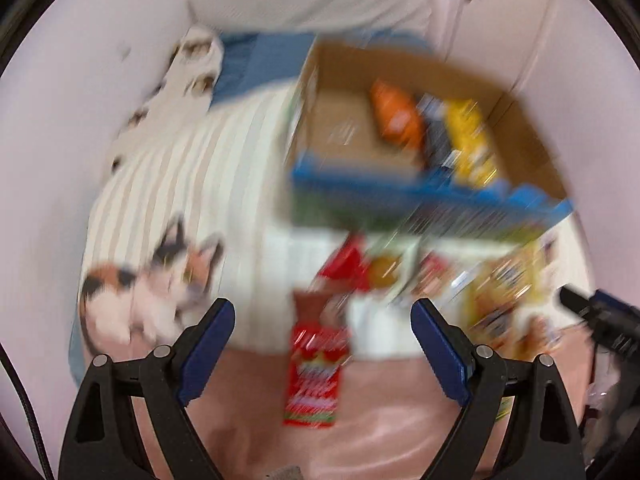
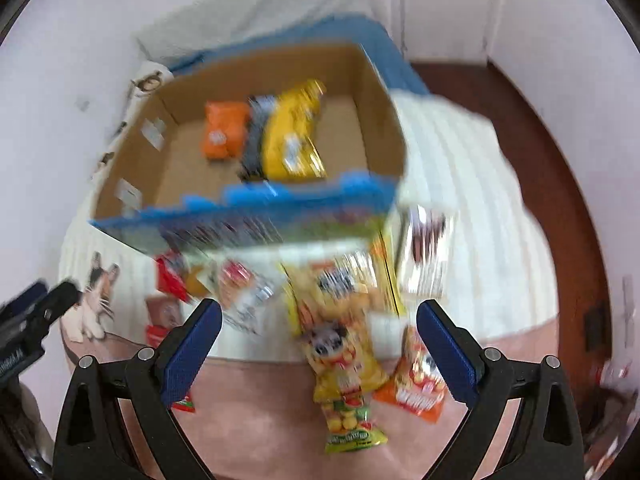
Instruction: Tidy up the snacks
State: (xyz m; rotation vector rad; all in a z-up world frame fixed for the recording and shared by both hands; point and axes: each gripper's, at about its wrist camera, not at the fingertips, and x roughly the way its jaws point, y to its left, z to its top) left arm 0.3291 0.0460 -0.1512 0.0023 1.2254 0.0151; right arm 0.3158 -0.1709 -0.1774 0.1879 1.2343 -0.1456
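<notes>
Both views are motion-blurred. An open cardboard box (image 1: 344, 128) (image 2: 376, 120) with a blue front wall stands on the bed and holds an orange packet (image 1: 396, 114) (image 2: 224, 134), a dark packet and a yellow packet (image 1: 470, 140) (image 2: 292, 136). Loose snack packets lie in front of it: a red packet (image 1: 314, 376), a yellow packet (image 2: 344, 344) and an orange packet (image 2: 416, 384). My left gripper (image 1: 322, 320) is open and empty above the red packet. My right gripper (image 2: 318, 320) is open and empty above the yellow packet.
A striped white blanket with a cat print (image 1: 160, 280) covers the bed, over a pink sheet (image 1: 240, 420). A blue pillow (image 1: 256, 60) lies behind the box. White walls stand left and behind; dark wood floor (image 2: 560, 184) lies to the right.
</notes>
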